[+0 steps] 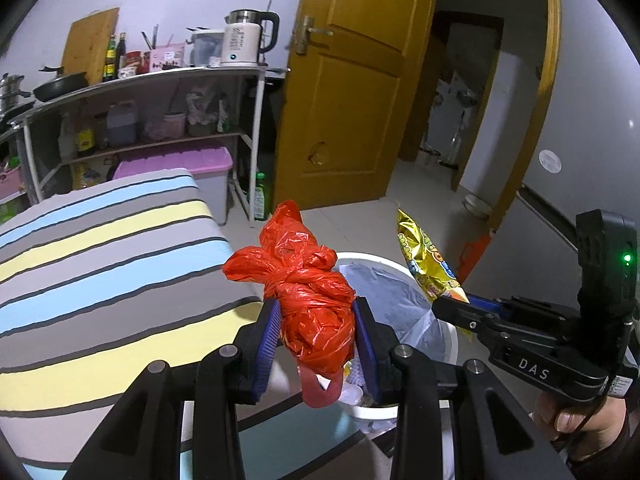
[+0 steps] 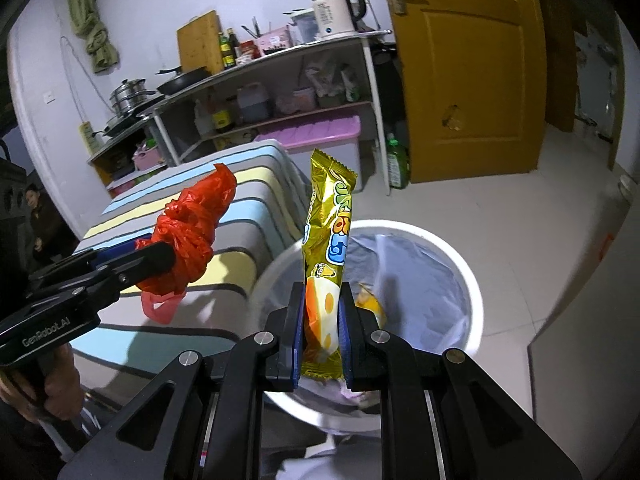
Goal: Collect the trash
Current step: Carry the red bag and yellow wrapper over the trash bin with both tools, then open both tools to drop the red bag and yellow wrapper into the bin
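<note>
I stand on a pale tiled floor (image 2: 500, 200) beside a striped bed (image 1: 100, 260), facing a kitchen shelf (image 1: 160, 80) and an open yellow door (image 1: 352, 80). Below me sits one white bin (image 2: 472, 280) with a liner. My left claw (image 1: 316, 328) is clamped on one knotted red plastic bag (image 1: 312, 296), held over the bin's edge by the bed. My right claw (image 2: 320, 332) is clamped on one gold snack wrapper (image 2: 328, 224), upright above the bin.
</note>
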### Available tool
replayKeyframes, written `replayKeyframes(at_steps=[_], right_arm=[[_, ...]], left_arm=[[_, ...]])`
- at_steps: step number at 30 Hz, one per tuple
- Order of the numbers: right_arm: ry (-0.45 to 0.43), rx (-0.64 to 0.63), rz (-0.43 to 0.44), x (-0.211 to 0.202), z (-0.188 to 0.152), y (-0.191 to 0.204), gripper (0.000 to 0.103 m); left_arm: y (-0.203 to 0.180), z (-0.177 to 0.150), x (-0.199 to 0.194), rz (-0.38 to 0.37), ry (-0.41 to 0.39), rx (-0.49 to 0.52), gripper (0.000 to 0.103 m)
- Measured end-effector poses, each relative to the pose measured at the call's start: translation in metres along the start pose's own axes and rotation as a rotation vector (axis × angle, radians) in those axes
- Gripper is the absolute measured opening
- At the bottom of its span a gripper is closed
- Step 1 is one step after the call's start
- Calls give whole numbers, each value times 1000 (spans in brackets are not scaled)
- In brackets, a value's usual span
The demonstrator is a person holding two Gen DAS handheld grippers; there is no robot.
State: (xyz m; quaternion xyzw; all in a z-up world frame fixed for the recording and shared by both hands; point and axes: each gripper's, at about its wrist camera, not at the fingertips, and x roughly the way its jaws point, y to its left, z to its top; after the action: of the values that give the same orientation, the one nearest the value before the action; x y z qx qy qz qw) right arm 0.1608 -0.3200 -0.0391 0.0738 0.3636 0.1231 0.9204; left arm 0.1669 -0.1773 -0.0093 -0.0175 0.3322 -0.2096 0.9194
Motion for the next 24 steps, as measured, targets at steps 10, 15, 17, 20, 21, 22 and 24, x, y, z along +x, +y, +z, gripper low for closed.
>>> replayKeyframes(at_steps=[10, 15, 17, 20, 21, 22, 24], right_arm=[[29, 29, -27, 12, -4, -24, 16], [44, 43, -30, 19, -5, -31, 16], [50, 45, -33, 21, -6, -34, 16], [56, 42, -37, 25, -8, -37, 23], [58, 40, -38, 27, -8, -37, 26], [60, 37, -39, 28, -9, -37, 26], [62, 31, -40, 29, -9, -37, 26]], left_arm=[[-8, 5, 33, -28, 46, 14, 37], [-9, 4, 51, -42, 77, 13, 38], [-8, 3, 57, -47, 90, 4, 38], [-5, 2, 66, -45, 104, -6, 38], [-5, 2, 67, -47, 108, -9, 38], [-4, 1, 68, -49, 111, -11, 38], [-2, 1, 70, -50, 113, -13, 38]])
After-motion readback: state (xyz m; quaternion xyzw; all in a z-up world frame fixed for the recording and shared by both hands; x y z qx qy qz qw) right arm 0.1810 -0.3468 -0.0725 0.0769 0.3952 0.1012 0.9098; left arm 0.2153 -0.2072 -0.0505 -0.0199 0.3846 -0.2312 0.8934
